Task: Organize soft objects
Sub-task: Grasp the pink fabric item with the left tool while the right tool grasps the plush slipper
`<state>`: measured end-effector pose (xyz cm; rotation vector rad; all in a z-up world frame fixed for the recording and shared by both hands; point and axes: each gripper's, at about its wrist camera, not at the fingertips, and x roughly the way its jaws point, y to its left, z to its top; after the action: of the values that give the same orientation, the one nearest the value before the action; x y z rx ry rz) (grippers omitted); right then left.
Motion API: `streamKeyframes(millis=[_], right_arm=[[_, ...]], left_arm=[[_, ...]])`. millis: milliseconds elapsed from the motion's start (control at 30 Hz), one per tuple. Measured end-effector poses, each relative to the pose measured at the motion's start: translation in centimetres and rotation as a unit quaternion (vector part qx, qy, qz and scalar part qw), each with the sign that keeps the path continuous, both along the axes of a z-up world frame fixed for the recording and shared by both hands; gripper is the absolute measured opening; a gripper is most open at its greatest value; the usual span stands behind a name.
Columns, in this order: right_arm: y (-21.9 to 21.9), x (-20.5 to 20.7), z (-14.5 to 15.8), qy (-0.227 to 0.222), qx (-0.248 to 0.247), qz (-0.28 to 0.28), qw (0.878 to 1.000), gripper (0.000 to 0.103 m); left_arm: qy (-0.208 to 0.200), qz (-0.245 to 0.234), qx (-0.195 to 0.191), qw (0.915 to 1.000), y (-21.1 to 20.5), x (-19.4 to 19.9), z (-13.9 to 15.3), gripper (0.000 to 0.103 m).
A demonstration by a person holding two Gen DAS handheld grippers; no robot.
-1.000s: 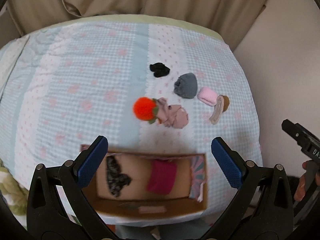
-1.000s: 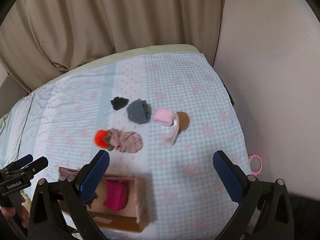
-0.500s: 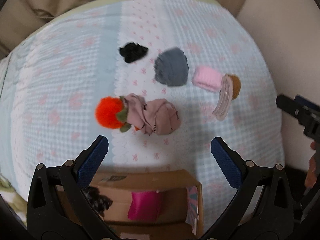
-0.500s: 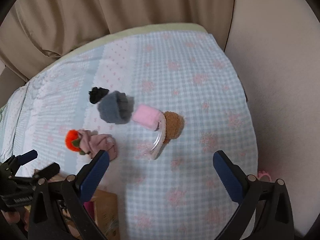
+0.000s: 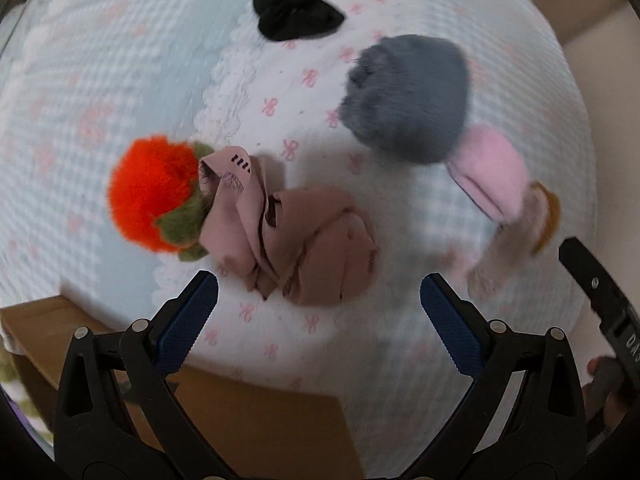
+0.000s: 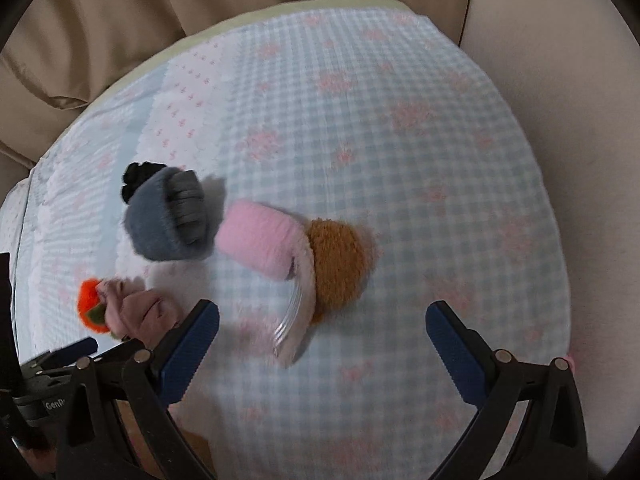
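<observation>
On the checked bedspread (image 5: 120, 60), both the left gripper (image 5: 319, 316) and right gripper (image 6: 322, 342) gape wide and empty, so picking up seems in hand: the left needs closing on the dusty-pink cloth (image 5: 296, 236), I judge.

Both wrist views look down close; both show the grey sock (image 5: 408, 96) (image 6: 164, 220)

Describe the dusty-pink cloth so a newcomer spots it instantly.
On the checked bedspread, just beyond the open left gripper, lies the dusty-pink cloth. It touches the orange pom-pom and, alone among the fluffy neighbours, is thin, smooth and crumpled.
</observation>
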<state>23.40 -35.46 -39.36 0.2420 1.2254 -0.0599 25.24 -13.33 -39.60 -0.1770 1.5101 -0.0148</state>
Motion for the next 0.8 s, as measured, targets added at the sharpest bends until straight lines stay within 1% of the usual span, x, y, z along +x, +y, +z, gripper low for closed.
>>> streamKeyframes(millis=[200, 267, 300, 367, 433, 467, 500, 533, 567, 633, 700, 767, 800], right_arm=[[0.1, 2.1, -3.0, 0.014, 0.002, 0.004, 1.0, 0.103], [0.3, 2.6, -3.8, 0.018, -0.001, 0.011, 1.0, 0.098], [0.4, 2.8, -4.3, 0.022, -0.004, 0.017, 1.0, 0.094], [0.6, 3.2, -5.2, 0.03, -0.008, 0.027, 0.999, 0.088], [0.5, 3.5, -5.9, 0.034, -0.011, 0.034, 0.999, 0.08], [0.6, 3.6, -6.0, 0.034, -0.011, 0.036, 0.999, 0.079], [0.5, 3.7, -6.2, 0.033, -0.01, 0.039, 0.999, 0.077], [0.5, 3.8, -6.4, 0.033, -0.011, 0.042, 0.999, 0.072], [0.6, 3.8, -6.4, 0.034, -0.012, 0.046, 0.998, 0.068], [0.8, 3.8, -6.6, 0.037, -0.009, 0.054, 0.998, 0.057], [1.0, 3.5, -6.5, 0.036, -0.004, 0.058, 0.998, 0.052], [1.1, 3.2, -6.4, 0.036, -0.003, 0.057, 0.998, 0.048], [1.0, 2.9, -6.3, 0.036, 0.0, 0.053, 0.998, 0.045]], left_arm=[[0.03, 0.028, 0.001, 0.9992, 0.0, 1.5, -3.9, 0.1], [0.037, 0.031, 0.007, 0.9988, -0.1, 1.8, -4.8, 0.099], [0.039, 0.031, 0.012, 0.9987, -0.2, 1.9, -5.3, 0.098], [0.04, 0.031, 0.019, 0.9986, -0.4, 2.2, -5.8, 0.098], [0.035, 0.029, 0.022, 0.9987, -0.8, 2.6, -5.9, 0.096], [0.033, 0.024, 0.026, 0.9988, -0.9, 2.6, -5.9, 0.093], [0.033, 0.018, 0.034, 0.9987, -1.1, 2.6, -5.9, 0.087], [0.032, 0.016, 0.039, 0.9986, -1.2, 2.6, -5.8, 0.082], [0.032, 0.018, 0.04, 0.9985, -1.1, 2.5, -5.7, 0.08], [0.03, 0.028, 0.036, 0.9985, -0.4, 2.3, -5.3, 0.065], [0.029, 0.035, 0.034, 0.9984, 0.4, 2.0, -4.9, 0.058], [0.027, 0.037, 0.019, 0.9988, 0.9, 1.8, -4.7, 0.057], [0.027, 0.035, 0.016, 0.9989, 1.1, 1.8, -4.6, 0.052]])
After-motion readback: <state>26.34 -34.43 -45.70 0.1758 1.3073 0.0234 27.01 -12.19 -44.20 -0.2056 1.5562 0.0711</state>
